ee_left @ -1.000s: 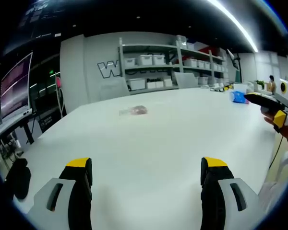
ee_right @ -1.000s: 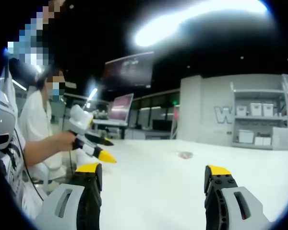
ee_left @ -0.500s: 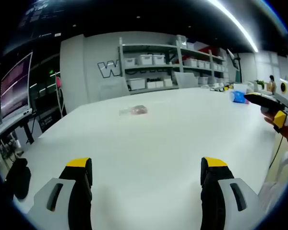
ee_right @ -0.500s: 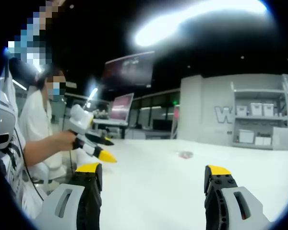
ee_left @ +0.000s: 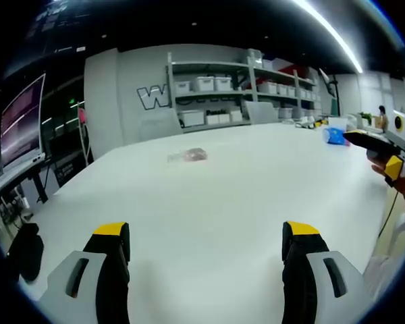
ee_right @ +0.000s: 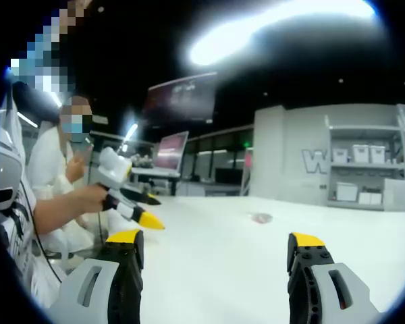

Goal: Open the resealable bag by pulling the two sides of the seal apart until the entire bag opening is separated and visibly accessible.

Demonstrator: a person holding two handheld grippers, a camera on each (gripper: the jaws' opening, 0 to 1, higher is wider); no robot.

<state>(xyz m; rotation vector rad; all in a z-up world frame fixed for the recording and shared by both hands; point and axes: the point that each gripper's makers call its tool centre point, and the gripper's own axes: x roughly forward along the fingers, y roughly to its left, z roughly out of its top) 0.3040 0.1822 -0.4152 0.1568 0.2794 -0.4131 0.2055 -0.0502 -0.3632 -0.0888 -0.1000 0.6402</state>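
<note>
The bag (ee_left: 188, 156) lies flat near the bench's (ee_left: 243, 196) far edge, well apart from both tongs. Left tongs (ee_left: 206, 243) and right tongs (ee_right: 216, 253) hang spread and empty, poised to approach; the seal looks untouched.

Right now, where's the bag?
The bag lies flat on the white table, far ahead of the open left tool and slightly left of centre, toward the shelves. In the right gripper view it is a small patch mid-table.
</note>
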